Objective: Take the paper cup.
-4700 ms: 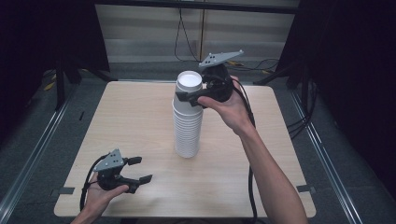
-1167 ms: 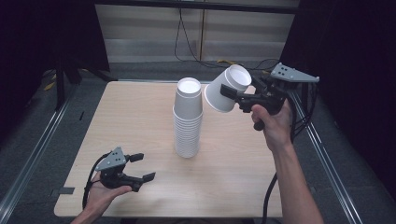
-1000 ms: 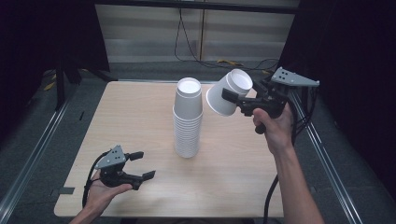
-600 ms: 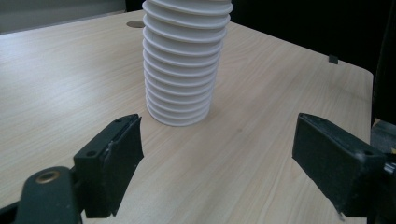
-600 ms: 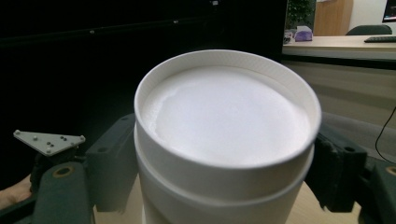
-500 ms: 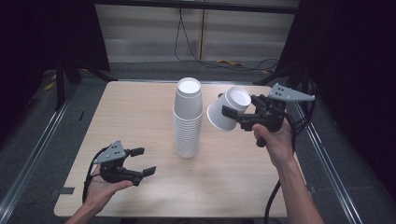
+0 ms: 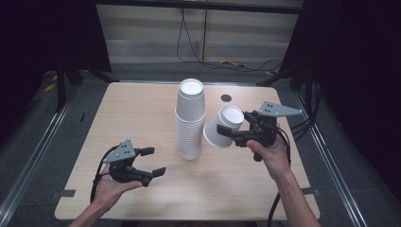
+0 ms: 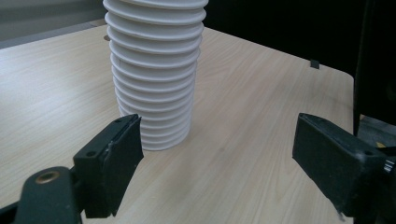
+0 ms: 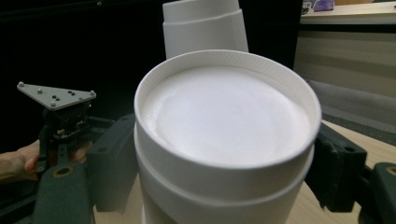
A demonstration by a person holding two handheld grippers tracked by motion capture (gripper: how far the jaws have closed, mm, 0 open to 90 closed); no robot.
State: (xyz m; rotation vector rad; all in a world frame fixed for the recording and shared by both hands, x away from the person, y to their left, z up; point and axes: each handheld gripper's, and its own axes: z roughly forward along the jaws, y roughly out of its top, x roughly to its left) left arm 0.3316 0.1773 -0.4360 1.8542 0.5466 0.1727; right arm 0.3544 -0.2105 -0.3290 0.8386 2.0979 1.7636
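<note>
High view: a tall stack of white paper cups (image 7: 190,120) stands upside down near the middle of the wooden table (image 7: 142,113), bases up. Just to its right, the right gripper (image 7: 226,133) grasps a single white cup (image 7: 222,126), tilted so that its base faces up and toward the camera and its mouth points down toward the stack's lower half; the cup hangs above the tabletop, close to the stack but apart from it. A hand (image 7: 270,153) carries that gripper, and a grey three-cornered plate (image 7: 279,109) sits on top of it. In the right gripper view the cup (image 9: 224,140) is clamped between the two black jaws, one pressing on each side of its wall, with the stack (image 9: 205,25) rising behind it and the other gripper farther off at the left. The left gripper (image 7: 152,161) rests low over the table's near left part, well apart from the stack, with its jaws spread and nothing between them. In the left gripper view the ribbed rims of the stack (image 8: 154,74) stand ahead on the pale wood, beyond the separated jaws.
</note>
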